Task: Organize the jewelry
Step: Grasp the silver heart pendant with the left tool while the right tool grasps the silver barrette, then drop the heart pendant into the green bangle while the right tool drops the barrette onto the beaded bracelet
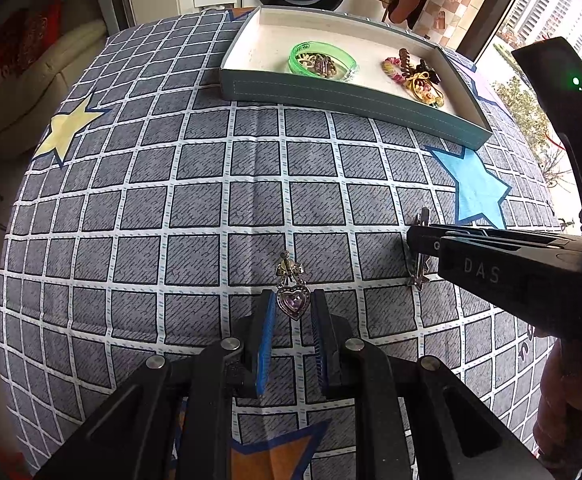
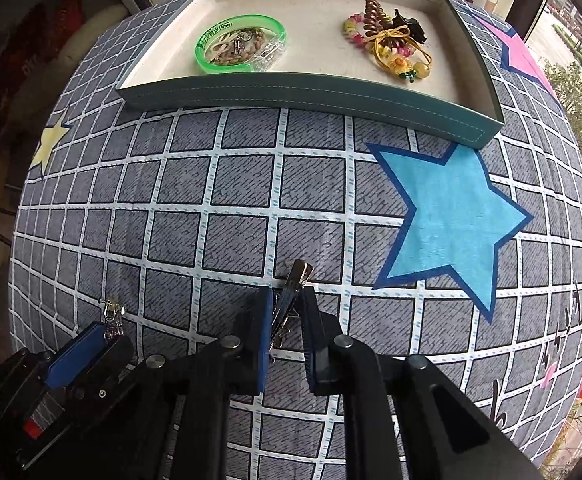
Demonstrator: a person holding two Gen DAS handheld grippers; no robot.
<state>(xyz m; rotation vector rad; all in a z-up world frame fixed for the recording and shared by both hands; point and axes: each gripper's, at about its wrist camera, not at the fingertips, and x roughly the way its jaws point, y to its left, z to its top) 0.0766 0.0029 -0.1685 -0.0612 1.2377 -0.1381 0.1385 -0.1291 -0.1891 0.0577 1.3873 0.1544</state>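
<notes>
Left gripper (image 1: 291,308) clamps one silver heart-shaped purple-stone earring (image 1: 293,300); right gripper (image 2: 287,312) clamps one silver metal hair clip (image 2: 291,296). Bare checked cloth (image 1: 171,200) separates both from the far teal tray's near wall (image 1: 331,96).

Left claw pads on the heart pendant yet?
Cannot tell. In the left wrist view the heart pendant sits between the left claw's blue pads, but no clear contact or gap shows at either edge.

Between your left fingers (image 1: 268,320) lies the heart pendant (image 1: 293,301); between your right fingers (image 2: 260,320), the hair clip (image 2: 291,296). Beyond both, on the tabletop (image 2: 235,200), stands the tray (image 2: 291,88).
</notes>
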